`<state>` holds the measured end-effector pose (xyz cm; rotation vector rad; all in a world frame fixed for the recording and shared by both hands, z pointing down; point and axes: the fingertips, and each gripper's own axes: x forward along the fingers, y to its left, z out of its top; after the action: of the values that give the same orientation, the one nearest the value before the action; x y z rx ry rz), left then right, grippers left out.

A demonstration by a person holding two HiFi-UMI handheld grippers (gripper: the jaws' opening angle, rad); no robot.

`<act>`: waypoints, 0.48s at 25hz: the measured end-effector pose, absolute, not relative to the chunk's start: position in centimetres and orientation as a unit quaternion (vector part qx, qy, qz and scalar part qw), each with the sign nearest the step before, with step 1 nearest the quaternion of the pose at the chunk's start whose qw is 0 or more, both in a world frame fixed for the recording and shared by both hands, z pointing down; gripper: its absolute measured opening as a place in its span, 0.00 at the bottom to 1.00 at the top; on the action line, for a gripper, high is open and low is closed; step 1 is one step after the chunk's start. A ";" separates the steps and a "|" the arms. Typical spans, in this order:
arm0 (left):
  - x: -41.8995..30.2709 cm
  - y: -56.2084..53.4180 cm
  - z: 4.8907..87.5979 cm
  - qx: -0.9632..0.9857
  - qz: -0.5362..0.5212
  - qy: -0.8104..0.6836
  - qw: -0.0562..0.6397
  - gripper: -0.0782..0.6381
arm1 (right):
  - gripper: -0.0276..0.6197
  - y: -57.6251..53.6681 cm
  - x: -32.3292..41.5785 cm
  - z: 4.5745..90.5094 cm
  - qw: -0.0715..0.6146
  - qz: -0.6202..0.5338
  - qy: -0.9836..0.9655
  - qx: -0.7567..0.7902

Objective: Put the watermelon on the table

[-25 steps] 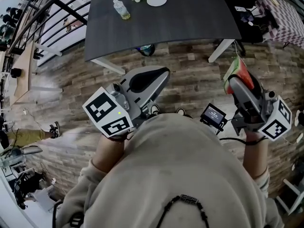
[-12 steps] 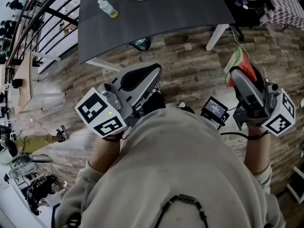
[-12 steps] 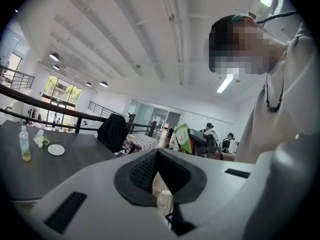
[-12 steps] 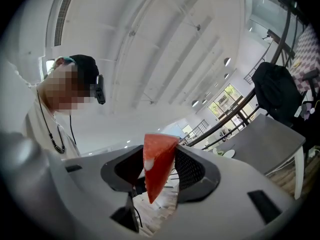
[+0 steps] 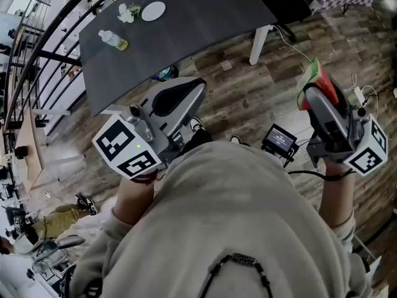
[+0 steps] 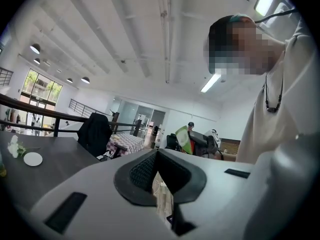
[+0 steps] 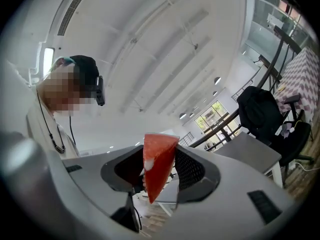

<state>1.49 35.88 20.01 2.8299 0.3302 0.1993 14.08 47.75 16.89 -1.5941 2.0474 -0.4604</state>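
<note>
Closest to me is the person's pale sweatshirt (image 5: 229, 228), with both arms stretched out ahead of it. The left gripper (image 5: 197, 89) has its jaws drawn together at the tips, and nothing sits between them. The right gripper (image 5: 314, 95) is clamped on the watermelon (image 5: 316, 82), a wedge with red flesh and a green rind. The jaws stand fairly wide around it, and the wedge's narrow end points down between the pads. The slice hangs over the wooden floor (image 5: 239, 95), to the right of the table's near corner and well short of the table top. Between the two grippers, low by the person's front, hangs a small screen (image 5: 278, 143). Farther out stands the dark table (image 5: 205, 17) on a white leg (image 5: 259, 37). At its far left end I see a clear bottle (image 5: 113, 40), a white plate (image 5: 153, 10) and, just beside the plate, a small bunch of flowers (image 5: 128, 11). A black railing (image 5: 49, 54) runs past the table on the left.
</note>
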 end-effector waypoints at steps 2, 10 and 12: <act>1.8 35.7 20.3 0.979 0.072 0.122 0.144 0.10 | 0.36 47.9 14.6 17.1 0.255 -0.170 0.743 -0.595; 2.5 34.5 20.7 0.978 0.068 0.128 0.149 0.10 | 0.36 47.5 15.2 16.9 0.263 -0.162 0.736 -0.603; 2.6 33.9 21.1 0.978 0.065 0.126 0.154 0.10 | 0.36 46.9 15.2 17.1 0.259 -0.163 0.736 -0.603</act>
<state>2.61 33.93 21.11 2.8040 0.3600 0.1878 15.25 46.93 17.08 -1.6346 1.9954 -0.4403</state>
